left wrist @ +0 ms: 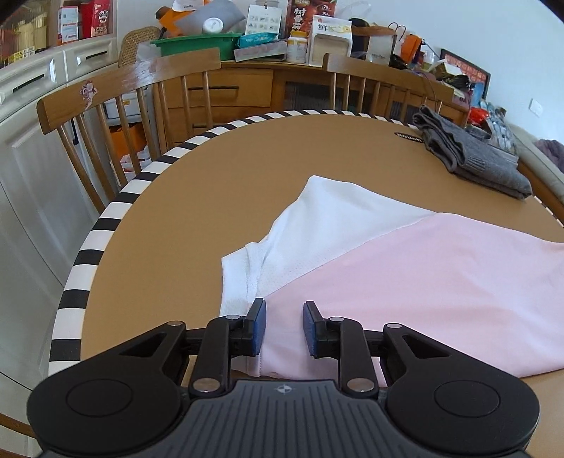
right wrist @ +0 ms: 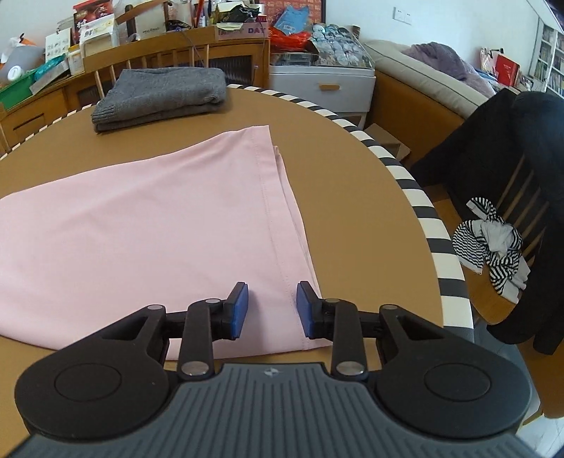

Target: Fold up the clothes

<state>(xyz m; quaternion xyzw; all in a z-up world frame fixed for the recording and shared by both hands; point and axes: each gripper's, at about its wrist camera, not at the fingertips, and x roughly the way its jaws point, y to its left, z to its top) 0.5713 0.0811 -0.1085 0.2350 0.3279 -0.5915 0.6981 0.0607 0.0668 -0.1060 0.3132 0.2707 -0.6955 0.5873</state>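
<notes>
The shirt point(left wrist: 440, 267) is pale pink with a white sleeve point(left wrist: 317, 225), the sweater point(right wrist: 158, 98) at the tabletop's far edge is grey, the tabletop point(left wrist: 229, 176) is tan with a black-and-white striped rim point(left wrist: 95, 246), and the gripper pads point(right wrist: 239, 310) are blue.

Not much I can actually read from here. In my left view there's a white carton point(left wrist: 330, 39) on the sideboard with a big "鲜" on it, and a dark red box point(left wrist: 306, 14) behind it showing "75". In my right view a cardboard box point(right wrist: 242, 30) says "DAY". Everything else is too small or blurry.
</notes>
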